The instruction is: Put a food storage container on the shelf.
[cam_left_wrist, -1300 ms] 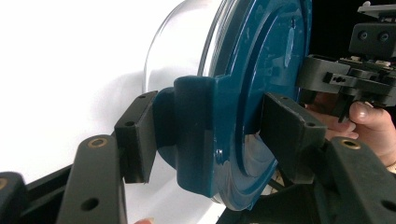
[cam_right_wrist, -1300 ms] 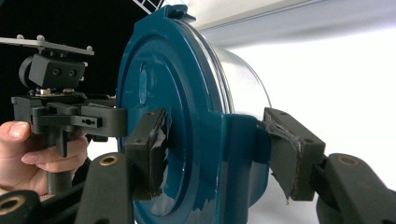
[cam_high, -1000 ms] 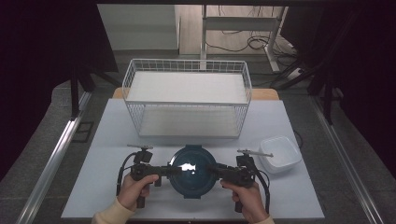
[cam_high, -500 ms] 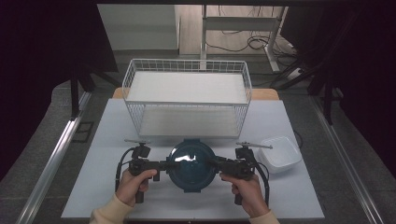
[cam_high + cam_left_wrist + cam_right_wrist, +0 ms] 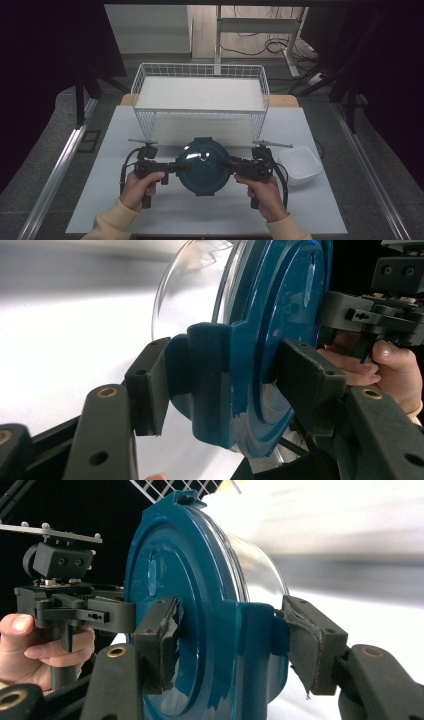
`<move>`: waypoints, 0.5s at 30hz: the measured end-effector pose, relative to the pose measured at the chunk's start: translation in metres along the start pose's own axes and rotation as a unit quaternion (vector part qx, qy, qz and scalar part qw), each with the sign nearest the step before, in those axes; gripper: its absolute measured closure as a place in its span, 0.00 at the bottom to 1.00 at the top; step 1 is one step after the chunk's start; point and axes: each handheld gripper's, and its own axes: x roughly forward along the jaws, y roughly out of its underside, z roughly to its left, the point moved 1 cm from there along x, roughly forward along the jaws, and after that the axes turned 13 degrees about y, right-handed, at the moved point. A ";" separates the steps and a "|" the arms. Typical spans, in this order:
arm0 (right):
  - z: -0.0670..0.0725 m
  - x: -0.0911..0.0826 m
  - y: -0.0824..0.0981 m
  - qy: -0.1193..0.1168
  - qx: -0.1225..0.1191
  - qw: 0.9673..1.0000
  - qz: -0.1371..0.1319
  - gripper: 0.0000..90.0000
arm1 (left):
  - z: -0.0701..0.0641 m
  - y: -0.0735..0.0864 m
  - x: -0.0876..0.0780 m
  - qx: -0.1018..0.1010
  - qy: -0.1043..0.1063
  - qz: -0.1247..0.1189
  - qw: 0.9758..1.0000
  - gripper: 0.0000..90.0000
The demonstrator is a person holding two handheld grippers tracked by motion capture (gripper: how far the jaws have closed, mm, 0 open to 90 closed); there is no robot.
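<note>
A round clear container with a dark teal clip-on lid hangs a little above the white table, lid up, between my two grippers. My left gripper is shut on the lid's left latch. My right gripper is shut on the opposite latch. In the left gripper view the pads clamp the teal latch from both sides, with the clear bowl beyond. In the right gripper view the jaws squeeze the other latch in the same way, and a hand holds the far gripper.
A white wire basket stands just behind the container, across the back of the table. A small white square tub sits to the right of my right gripper. Bare tabletop lies in front, near the forearms.
Both grippers have risen with the container between them, and in the high view it now sits closer to the wire basket. The grip on both latches looks the same.
</note>
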 end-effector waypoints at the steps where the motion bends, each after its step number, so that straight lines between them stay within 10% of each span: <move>1: 0.001 -0.001 -0.003 -0.001 -0.001 1.000 -0.002 0.46 | -0.002 -0.003 -0.001 0.002 -0.001 -0.002 1.000 0.45; 15: 0.021 -0.016 -0.042 -0.009 -0.023 0.999 -0.031 0.46 | -0.033 -0.039 -0.017 0.039 -0.007 -0.012 0.999 0.45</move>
